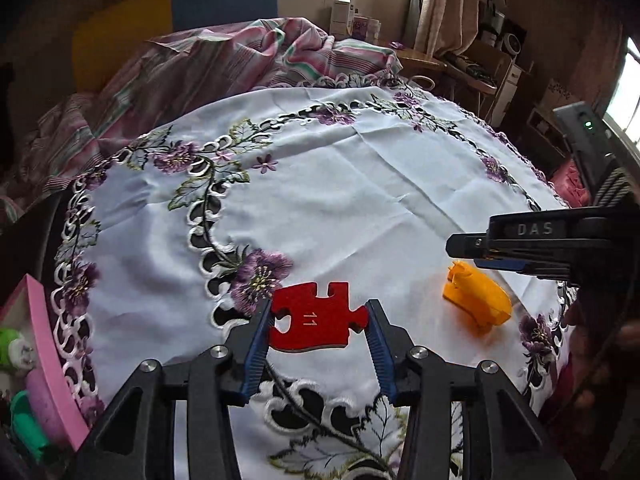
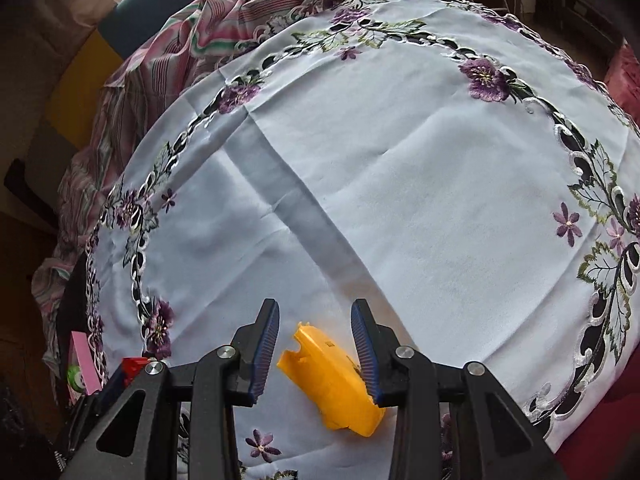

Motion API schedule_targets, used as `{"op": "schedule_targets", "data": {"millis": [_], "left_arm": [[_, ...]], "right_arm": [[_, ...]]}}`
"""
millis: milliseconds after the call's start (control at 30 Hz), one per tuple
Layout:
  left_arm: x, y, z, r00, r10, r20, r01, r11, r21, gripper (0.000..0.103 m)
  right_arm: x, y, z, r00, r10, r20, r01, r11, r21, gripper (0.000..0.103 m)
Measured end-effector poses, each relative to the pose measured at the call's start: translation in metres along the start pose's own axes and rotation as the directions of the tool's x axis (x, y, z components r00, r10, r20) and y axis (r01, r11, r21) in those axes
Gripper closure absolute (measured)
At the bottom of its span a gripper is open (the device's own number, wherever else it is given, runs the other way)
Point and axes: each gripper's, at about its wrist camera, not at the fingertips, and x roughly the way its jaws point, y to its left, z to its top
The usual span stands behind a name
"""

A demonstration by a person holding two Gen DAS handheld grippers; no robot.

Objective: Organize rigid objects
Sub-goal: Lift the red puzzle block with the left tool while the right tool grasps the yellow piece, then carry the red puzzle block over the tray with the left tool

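Red puzzle piece [image 1: 316, 322] pinched in left fingers [image 1: 256, 340]; right fingers [image 2: 366, 344] spread astride orange shell [image 2: 332, 376], pink box [image 1: 44, 344] nearby.

embroidered white tablecloth [image 1: 360, 168], striped bedding [image 1: 240, 52], blue chair [image 1: 224, 0]

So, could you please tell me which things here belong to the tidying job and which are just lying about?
Part of the job:
- red puzzle piece, gripped in the left claw
- yellow plastic piece, between the right claw's fingers
- pink box

Just lying about:
- embroidered tablecloth
- striped cloth
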Motion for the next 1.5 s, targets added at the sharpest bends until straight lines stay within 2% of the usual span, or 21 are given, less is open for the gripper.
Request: {"op": "schedule_targets", "data": {"millis": [67,333,600,633,667,767,867,967,1067,1200,1333,1500], "left_arm": [[-0.014,0.004,-0.007,1.000,0.003,0.015,-0.003,1.000,-0.015,0.056],[-0.060,0.031,-0.035,0.997,0.040,0.061,-0.034,0.995,-0.092,0.056],[-0.106,0.077,-0.058,0.985,0.132,0.113,-0.107,0.974,-0.202,0.056],[-0.112,0.084,-0.061,0.982,0.147,0.121,-0.118,0.968,-0.220,0.056],[-0.119,0.092,-0.065,0.978,0.165,0.129,-0.130,0.961,-0.243,0.056],[-0.140,0.115,-0.077,0.963,0.223,0.149,-0.170,0.938,-0.302,0.056],[-0.156,0.132,-0.090,0.944,0.292,0.152,-0.228,0.914,-0.336,0.056],[-0.167,0.146,-0.106,0.927,0.347,0.143,-0.277,0.891,-0.360,0.056],[-0.173,0.155,-0.121,0.916,0.378,0.131,-0.306,0.873,-0.380,0.056],[-0.177,0.166,-0.137,0.914,0.390,0.112,-0.314,0.854,-0.414,0.056],[-0.179,0.172,-0.147,0.916,0.389,0.103,-0.310,0.845,-0.436,0.056],[-0.181,0.175,-0.153,0.917,0.386,0.103,-0.304,0.841,-0.447,0.056]], "right_arm": [[0.004,0.005,-0.002,1.000,-0.016,-0.021,0.015,0.999,-0.034,0.060],[0.011,0.018,-0.016,0.994,-0.099,-0.053,0.091,0.985,-0.148,0.060],[0.014,0.031,-0.027,0.981,-0.190,-0.034,0.174,0.947,-0.271,0.060],[0.013,0.033,-0.029,0.980,-0.198,-0.025,0.182,0.939,-0.291,0.063],[0.013,0.036,-0.030,0.977,-0.213,-0.009,0.200,0.929,-0.311,0.073],[0.008,0.045,-0.034,0.965,-0.254,0.068,0.261,0.896,-0.359,0.076],[0.002,0.057,-0.038,0.983,-0.162,0.083,0.182,0.899,-0.399,0.076],[0.007,0.079,-0.044,0.992,-0.102,0.068,0.122,0.873,-0.471,0.076],[0.025,0.100,-0.056,0.992,-0.120,0.027,0.116,0.835,-0.538,0.076],[0.029,0.100,-0.065,0.990,-0.141,0.014,0.124,0.814,-0.568,0.076],[0.027,0.091,-0.063,0.991,-0.133,-0.009,0.107,0.835,-0.540,0.075],[0.031,0.089,-0.062,0.990,-0.143,-0.012,0.115,0.834,-0.540,0.076]]}}
